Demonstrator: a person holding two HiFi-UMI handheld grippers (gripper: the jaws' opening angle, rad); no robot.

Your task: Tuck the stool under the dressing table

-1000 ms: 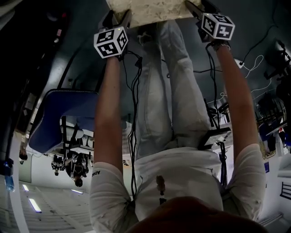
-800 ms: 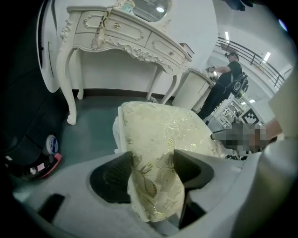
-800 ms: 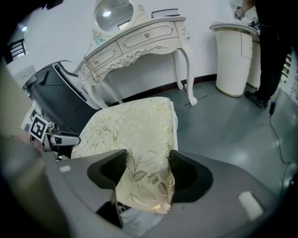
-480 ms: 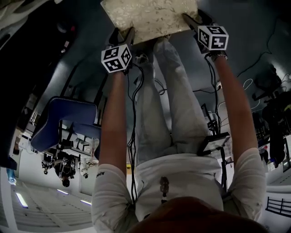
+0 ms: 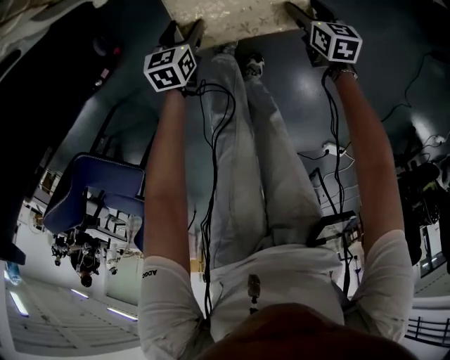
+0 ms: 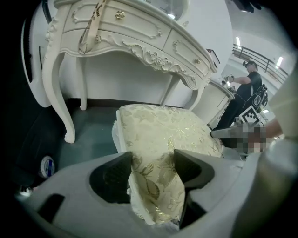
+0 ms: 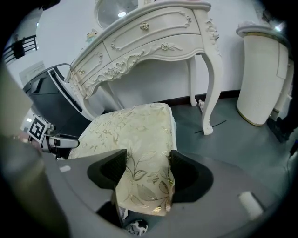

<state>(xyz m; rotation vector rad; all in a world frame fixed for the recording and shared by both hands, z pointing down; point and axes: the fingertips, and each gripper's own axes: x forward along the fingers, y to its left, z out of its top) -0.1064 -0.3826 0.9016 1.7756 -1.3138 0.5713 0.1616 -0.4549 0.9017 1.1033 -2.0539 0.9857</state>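
The stool point(image 5: 232, 15) has a cream cushion with a gold leaf pattern and lies at the top edge of the head view. My left gripper point(image 5: 184, 31) is shut on its near left corner, my right gripper point(image 5: 299, 13) on its near right corner. In the left gripper view the cushion point(image 6: 163, 130) is pinched between the dark pads of the left gripper point(image 6: 152, 172). The right gripper view shows the stool point(image 7: 130, 130) clamped in the right gripper point(image 7: 148, 169). The white carved dressing table point(image 6: 135, 37) stands just beyond the stool, its kneehole point(image 7: 153, 83) facing me.
A curved table leg point(image 6: 60, 107) stands left of the stool, another point(image 7: 209, 93) to its right. A white cabinet point(image 7: 260, 74) is at the far right. A blue chair point(image 5: 98, 190) stands behind on the left. Cables point(image 5: 330, 148) lie on the grey floor. A person point(image 6: 247, 88) works in the background.
Both grippers, still clamped on the cushion, have travelled across the floor with the stool. The person's legs have stepped along, and the blue chair has slid toward the lower left.
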